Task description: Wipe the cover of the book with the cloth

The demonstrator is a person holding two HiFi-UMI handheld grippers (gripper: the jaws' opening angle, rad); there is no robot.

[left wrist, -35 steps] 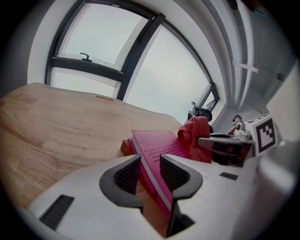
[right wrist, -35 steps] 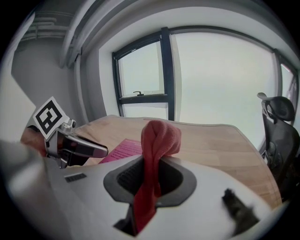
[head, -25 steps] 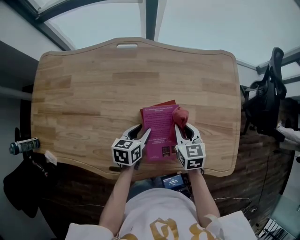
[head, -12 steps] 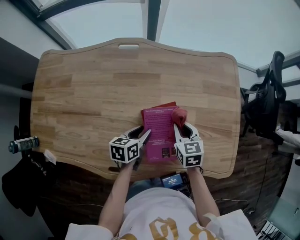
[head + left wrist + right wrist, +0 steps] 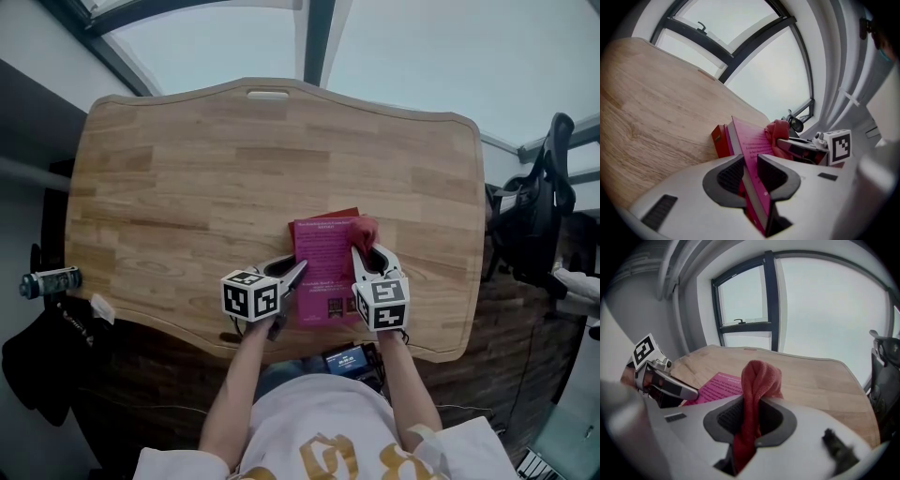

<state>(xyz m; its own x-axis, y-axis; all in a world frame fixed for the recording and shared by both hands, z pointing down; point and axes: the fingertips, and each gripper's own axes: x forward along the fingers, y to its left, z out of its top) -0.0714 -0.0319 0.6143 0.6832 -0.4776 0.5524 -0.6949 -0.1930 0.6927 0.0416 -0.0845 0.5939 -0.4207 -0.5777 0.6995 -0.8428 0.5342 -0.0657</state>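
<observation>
a: where's the book (image 5: pixel 323 267)?
b: near the table's (image 5: pixel 187 187) front edge, magenta cover, small print. left gripper's (image 5: pixel 292 273) jaws just closed onto its left edge; right gripper (image 5: pixel 369 255) pinches the red cloth (image 5: pixel 364 230).

Worktop (image 5: pixel 169 187) open from 9 through 12 to 3 o'clock of book (image 5: pixel 323 272): free passage. Book's 8 o'clock side is blocked by left claw (image 5: pixel 299 271), jaws just closed onto its edge. Its 3 o'clock side is blocked by right claw (image 5: pixel 367 254) gripping cloth (image 5: pixel 364 229).
</observation>
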